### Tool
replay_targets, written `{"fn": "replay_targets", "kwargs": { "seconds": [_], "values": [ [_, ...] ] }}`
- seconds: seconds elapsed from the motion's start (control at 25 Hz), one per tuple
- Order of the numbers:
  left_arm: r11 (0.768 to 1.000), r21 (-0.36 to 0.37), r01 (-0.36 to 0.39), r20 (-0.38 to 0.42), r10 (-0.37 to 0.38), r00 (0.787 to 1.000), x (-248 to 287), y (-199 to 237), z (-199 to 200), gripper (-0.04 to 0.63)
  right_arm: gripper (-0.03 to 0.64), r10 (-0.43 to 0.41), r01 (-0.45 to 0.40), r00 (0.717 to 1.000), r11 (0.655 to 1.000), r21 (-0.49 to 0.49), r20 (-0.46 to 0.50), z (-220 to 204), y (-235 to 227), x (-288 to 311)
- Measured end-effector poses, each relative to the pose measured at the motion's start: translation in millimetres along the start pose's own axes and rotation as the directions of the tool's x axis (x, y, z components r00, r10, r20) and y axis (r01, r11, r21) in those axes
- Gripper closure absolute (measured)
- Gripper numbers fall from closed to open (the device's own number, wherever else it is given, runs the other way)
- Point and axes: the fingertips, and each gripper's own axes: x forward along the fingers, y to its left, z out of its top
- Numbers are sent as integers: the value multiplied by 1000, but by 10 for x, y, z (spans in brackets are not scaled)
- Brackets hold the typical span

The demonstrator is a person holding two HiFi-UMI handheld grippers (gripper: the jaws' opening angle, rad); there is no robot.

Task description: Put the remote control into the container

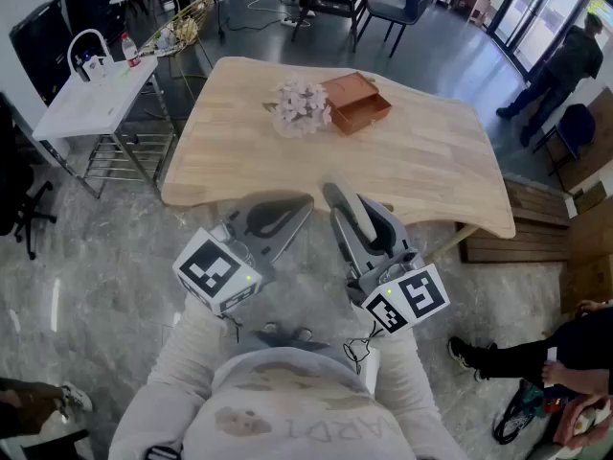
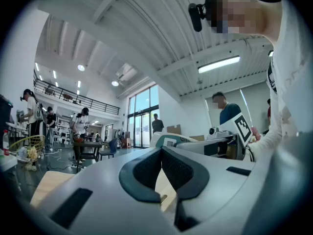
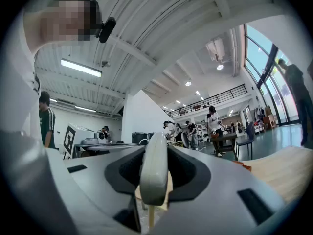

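Right claw [image 3: 155,155] clamps the slim, smooth cream remote control [image 3: 154,180] edge-on; left claw [image 2: 161,151] is pinched together. I see the boxy brown container [image 1: 359,103] open, far across the pale wooden worktop [image 1: 431,166].

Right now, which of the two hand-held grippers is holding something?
The right hand-held gripper: a pale remote control is clamped between its jaws. The left hand-held gripper is shut on nothing.

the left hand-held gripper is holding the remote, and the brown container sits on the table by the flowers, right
No: the right hand-held gripper holds the remote, as the right gripper view shows. The brown container does sit on the table by the flowers.
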Motion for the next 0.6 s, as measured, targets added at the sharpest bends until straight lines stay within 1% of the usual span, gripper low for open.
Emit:
{"fn": "replay_targets", "kwargs": {
  "seconds": [0.48, 0.6],
  "values": [
    [1000, -6, 6, 0, -6, 1000, -34, 78, -28, 584, 499, 10, -10, 1000, 1000, 9, -5, -46, 62, 98],
    [1000, -5, 9, 5, -9, 1000, -61, 128, -31, 584, 499, 12, -12, 1000, 999, 37, 8, -45, 80, 146]
  ]
}}
